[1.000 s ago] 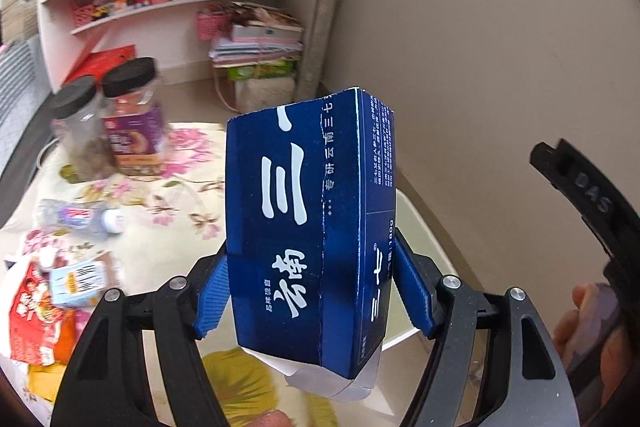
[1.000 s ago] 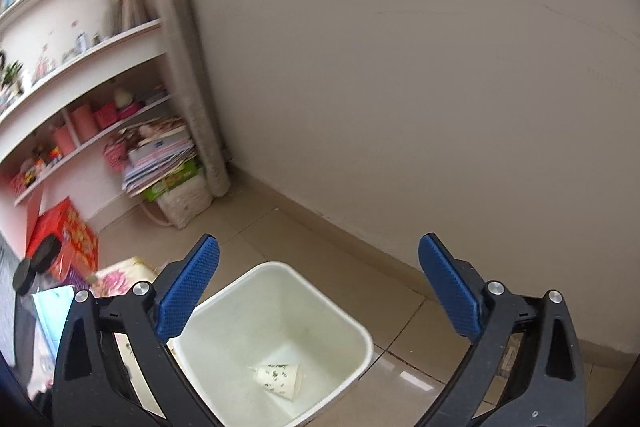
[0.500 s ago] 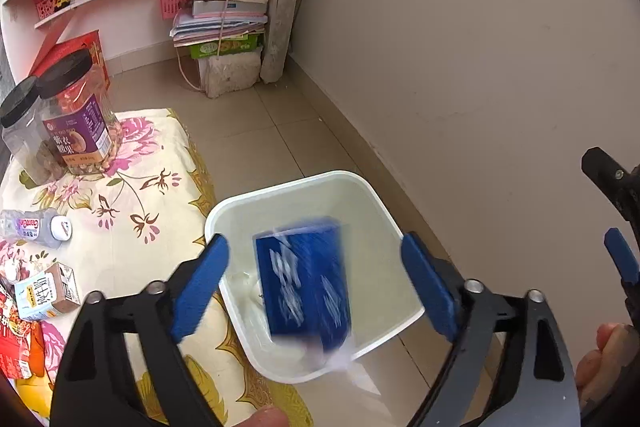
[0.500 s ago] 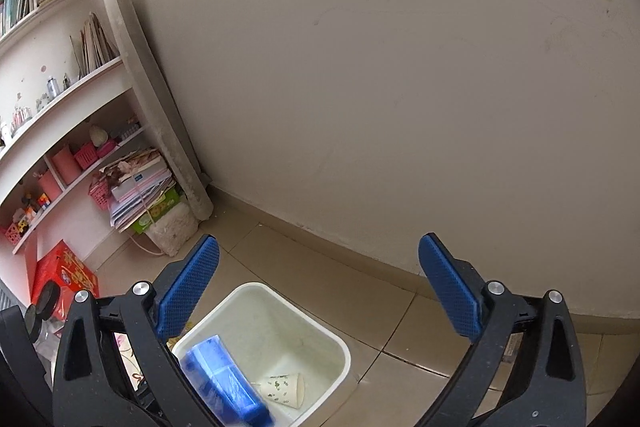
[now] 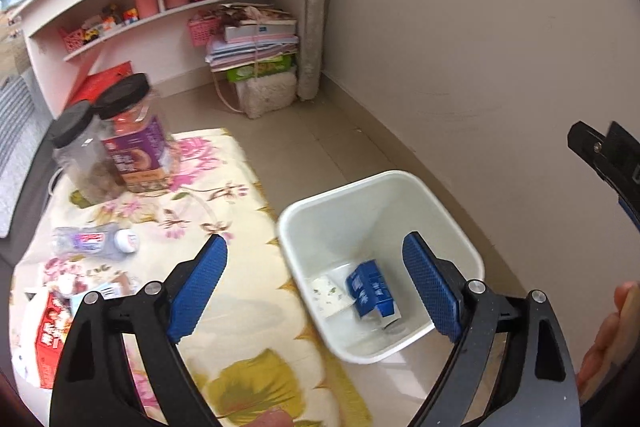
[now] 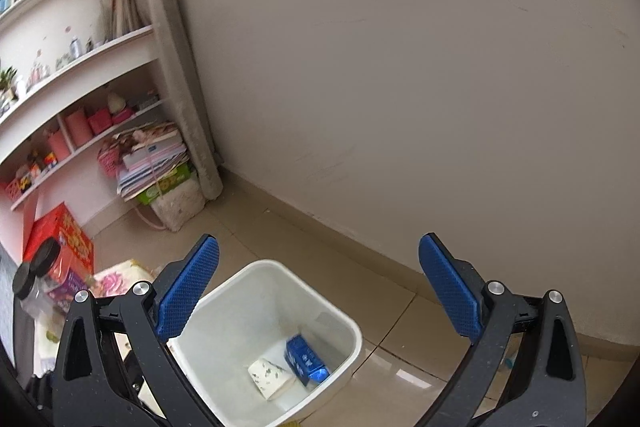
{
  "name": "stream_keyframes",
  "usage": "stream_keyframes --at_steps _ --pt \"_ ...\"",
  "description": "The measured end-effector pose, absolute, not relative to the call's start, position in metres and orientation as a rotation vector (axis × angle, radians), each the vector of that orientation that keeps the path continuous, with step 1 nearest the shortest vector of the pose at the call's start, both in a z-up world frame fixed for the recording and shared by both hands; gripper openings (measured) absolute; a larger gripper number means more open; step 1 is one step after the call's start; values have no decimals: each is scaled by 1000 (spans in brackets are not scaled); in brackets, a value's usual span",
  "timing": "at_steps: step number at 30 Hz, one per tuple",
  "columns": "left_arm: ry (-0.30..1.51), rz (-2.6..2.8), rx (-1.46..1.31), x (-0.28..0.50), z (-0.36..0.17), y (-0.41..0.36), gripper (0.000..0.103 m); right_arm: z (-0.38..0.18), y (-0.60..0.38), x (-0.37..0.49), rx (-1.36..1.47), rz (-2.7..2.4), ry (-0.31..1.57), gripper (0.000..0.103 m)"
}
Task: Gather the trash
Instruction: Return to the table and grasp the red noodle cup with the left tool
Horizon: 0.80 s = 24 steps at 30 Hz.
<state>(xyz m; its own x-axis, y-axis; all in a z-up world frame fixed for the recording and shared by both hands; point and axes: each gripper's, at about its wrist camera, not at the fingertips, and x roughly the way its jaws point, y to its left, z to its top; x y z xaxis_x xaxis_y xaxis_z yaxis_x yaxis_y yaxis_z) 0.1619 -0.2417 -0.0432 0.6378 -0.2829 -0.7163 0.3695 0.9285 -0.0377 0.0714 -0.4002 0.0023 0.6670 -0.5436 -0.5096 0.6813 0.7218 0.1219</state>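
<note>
1. With the dark blue cardboard carton [image 5: 372, 289] lying on its side at the bottom of the white square plastic bin [image 5: 362, 189], beside a crumpled white paper cup with green specks [image 5: 328, 293], that piece of trash looks collected.
2. The left hand-held gripper [image 5: 316, 283] hangs over the bin with its blue-padded jaws spread wide and nothing between them, which fits a drop just made.
3. The right hand-held gripper [image 6: 319, 289] is likewise wide open and empty, poised above the bin's far rim, probably just waiting its turn.
4. The bin stands on the tiled floor against the right edge of the low counter, covered by a flowered cloth [image 5: 224, 187], so trash can go straight in.
5. More rubbish remains near the counter's left edge: a flattened clear plastic bottle with a white cap [image 5: 94, 243], a red snack packet [image 5: 50, 331] and a small carton [image 5: 106, 293] half hidden behind the gripper.
6. Two black-lidded clear jars [image 5: 116, 143] stand at the far left corner; I judge them keepers.
7. White characters show on the blue carton, too small to read; the jar's purple label is blurred.
</note>
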Motion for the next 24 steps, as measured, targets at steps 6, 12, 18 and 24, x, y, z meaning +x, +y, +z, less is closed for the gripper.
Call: stream_keyframes --at_steps 6,12,18,24 --pt "806 -300 156 157 -50 -199 89 -6 -364 92 268 -614 545 96" --pt "854 -215 169 161 -61 -152 89 -20 -317 113 201 -504 625 96" --pt "924 -131 173 170 -78 -98 90 -32 -271 132 156 -414 686 96" --pt "993 -40 175 183 -91 -39 90 -49 -225 144 87 -333 749 96"
